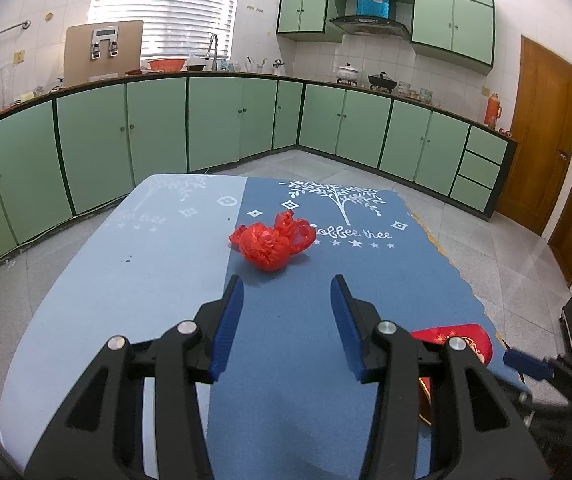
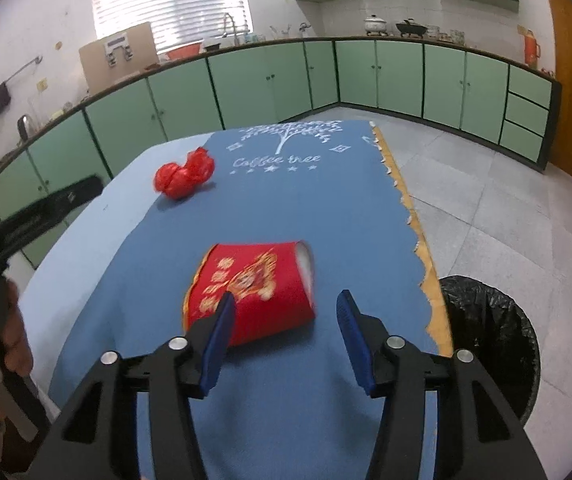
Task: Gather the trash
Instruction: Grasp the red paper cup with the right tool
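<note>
- Trash is lying in two places on a table (image 1: 134, 280) covered by a blue cloth: a crumpled red plastic bag (image 1: 272, 242) sitting near the middle, and a red paper cup (image 2: 252, 292) lying on its side closer to the person.
- Left gripper (image 1: 286, 300) is hovering just short of the bag with its blue fingers (image 1: 230, 320) spread apart, gripping nothing.
- Right gripper (image 2: 284, 320) is also standing released, its fingers spread around the near end of the cup; whether the left finger is touching the cup's wall I cannot tell, since the cup is looking blurred.
- A bin lined with a black bag (image 2: 489, 344) is standing on the floor just beside the table's right edge, near the cup.
- Risk, as a judgement: the cup is lying on its curved side, so a finger nudging it before closing could be sending it rolling toward the table edge and past the bin.
- Squeezing hard could be crushing the thin paper wall, letting the cup slip free.
- The bag is light and springy; a shallow pinch could be catching only a loose fold and letting it slip out on the way to the bin.
</note>
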`<state>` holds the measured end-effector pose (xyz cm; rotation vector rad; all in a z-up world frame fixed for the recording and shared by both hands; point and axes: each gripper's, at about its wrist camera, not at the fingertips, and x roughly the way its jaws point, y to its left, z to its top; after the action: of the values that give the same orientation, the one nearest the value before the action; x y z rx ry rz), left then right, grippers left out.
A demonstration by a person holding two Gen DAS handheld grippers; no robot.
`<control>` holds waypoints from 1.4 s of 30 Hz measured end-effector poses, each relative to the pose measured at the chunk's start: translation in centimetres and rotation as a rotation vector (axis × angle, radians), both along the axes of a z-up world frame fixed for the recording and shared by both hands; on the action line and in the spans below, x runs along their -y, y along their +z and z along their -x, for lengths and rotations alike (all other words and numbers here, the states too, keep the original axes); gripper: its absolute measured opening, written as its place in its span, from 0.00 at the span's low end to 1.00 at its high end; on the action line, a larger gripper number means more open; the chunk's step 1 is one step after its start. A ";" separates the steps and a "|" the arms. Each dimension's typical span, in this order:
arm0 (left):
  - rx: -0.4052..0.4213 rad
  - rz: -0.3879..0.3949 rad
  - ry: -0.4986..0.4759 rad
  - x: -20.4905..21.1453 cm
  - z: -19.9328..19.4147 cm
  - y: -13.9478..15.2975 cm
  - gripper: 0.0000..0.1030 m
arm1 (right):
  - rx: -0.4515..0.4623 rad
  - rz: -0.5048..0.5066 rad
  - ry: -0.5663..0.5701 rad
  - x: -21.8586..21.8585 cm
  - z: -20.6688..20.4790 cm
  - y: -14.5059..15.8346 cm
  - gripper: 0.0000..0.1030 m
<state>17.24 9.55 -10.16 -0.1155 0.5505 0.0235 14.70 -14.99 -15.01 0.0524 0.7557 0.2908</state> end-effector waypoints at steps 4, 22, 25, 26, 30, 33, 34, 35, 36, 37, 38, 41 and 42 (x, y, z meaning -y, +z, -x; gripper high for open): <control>0.004 0.001 0.004 0.0 0.3 0.1 0.43 | -0.019 0.060 0.044 -2.1 1.0 -0.9 0.61; -0.007 -0.001 -0.002 0.2 0.0 -0.3 0.43 | -0.023 0.098 -0.169 1.5 -0.9 -1.2 0.62; -0.009 -0.002 -0.004 0.2 -0.1 -0.4 0.43 | -0.013 0.066 -0.148 1.4 -0.7 -0.9 0.62; -0.009 -0.003 -0.003 0.3 0.0 -0.4 0.43 | -0.006 0.066 -0.135 1.1 -0.5 -0.7 0.62; -0.013 -0.001 -0.005 0.4 -0.1 -0.4 0.43 | -0.021 0.105 -0.047 -1.8 -0.2 -1.3 0.62; -0.012 -0.003 -0.004 0.4 -0.1 -0.5 0.43 | -0.029 0.162 -0.036 -3.0 -0.4 -2.2 0.62; -0.012 -0.001 -0.003 0.3 -0.1 -0.5 0.43 | -0.033 0.167 -0.047 -2.9 -0.6 -2.3 0.62; -0.012 0.000 -0.002 0.2 -0.1 -0.5 0.43 | -0.036 0.166 -0.066 -2.6 -0.9 -2.3 0.62; -0.013 0.002 -0.001 0.2 -0.1 -0.5 0.43 | -0.037 0.163 -0.080 -2.2 -1.0 -2.3 0.62; -0.013 0.003 -0.001 0.2 -0.1 -0.6 0.43 | -0.035 0.155 -0.098 -1.7 -1.1 -2.2 0.62; -0.014 0.004 -0.001 0.2 -0.1 -0.6 0.43 | -0.032 0.153 -0.112 -1.4 -1.1 -2.0 0.62; -0.017 0.003 -0.005 0.4 -0.1 -0.7 0.43 | -0.021 0.144 -0.166 0.1 -1.2 -1.8 0.62; -0.017 0.002 -0.007 0.4 -0.1 -0.7 0.43 | -0.020 0.140 -0.178 0.5 -1.4 -1.8 0.62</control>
<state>17.33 9.10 -10.90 -0.1152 0.5677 0.0167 16.06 -15.45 -16.79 -0.0098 0.7844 0.0681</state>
